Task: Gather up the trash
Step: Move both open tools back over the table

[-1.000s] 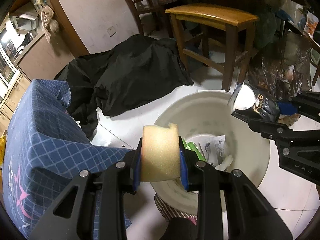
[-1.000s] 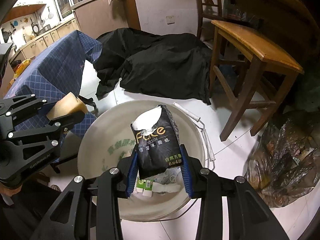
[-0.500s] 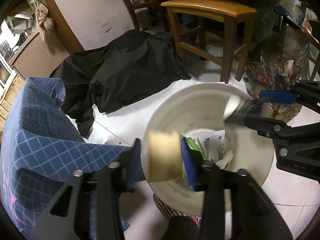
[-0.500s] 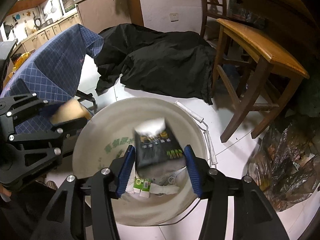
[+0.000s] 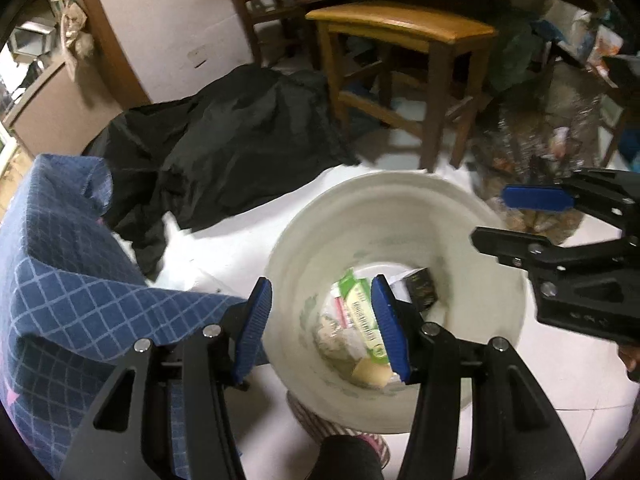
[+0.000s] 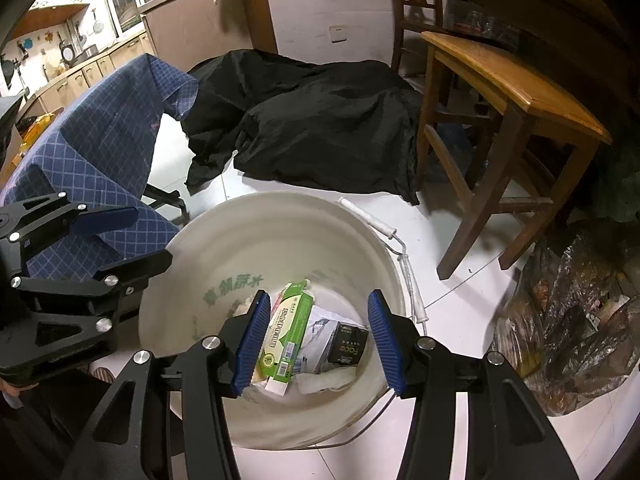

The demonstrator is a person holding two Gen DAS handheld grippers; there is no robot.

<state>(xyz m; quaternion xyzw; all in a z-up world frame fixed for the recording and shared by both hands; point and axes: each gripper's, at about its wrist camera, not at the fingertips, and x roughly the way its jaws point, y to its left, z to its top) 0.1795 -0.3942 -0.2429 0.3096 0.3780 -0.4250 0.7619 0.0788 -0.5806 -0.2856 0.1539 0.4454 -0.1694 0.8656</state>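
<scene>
Left gripper first, from its own camera: jaws opening with nothing between the blue pads, hanging over the white bucket on the tiled floor. Down in the bucket, a yellow sponge lying near the close wall, next to a green carton and a black tissue pack, all on crumpled paper. Right gripper poking in from the right edge, jaws apart and empty too. Blue checked cloth draped at left, black fabric heaped on the floor behind, wooden stool further back. Over to the right wrist view: right gripper parked above the same bucket, pads spread, holding nothing. Tissue pack resting at the bottom just right of the green carton, both on white paper scraps. Left gripper off at the left edge, open, beside the checked cloth. Stool and a crinkled plastic bag at right.
</scene>
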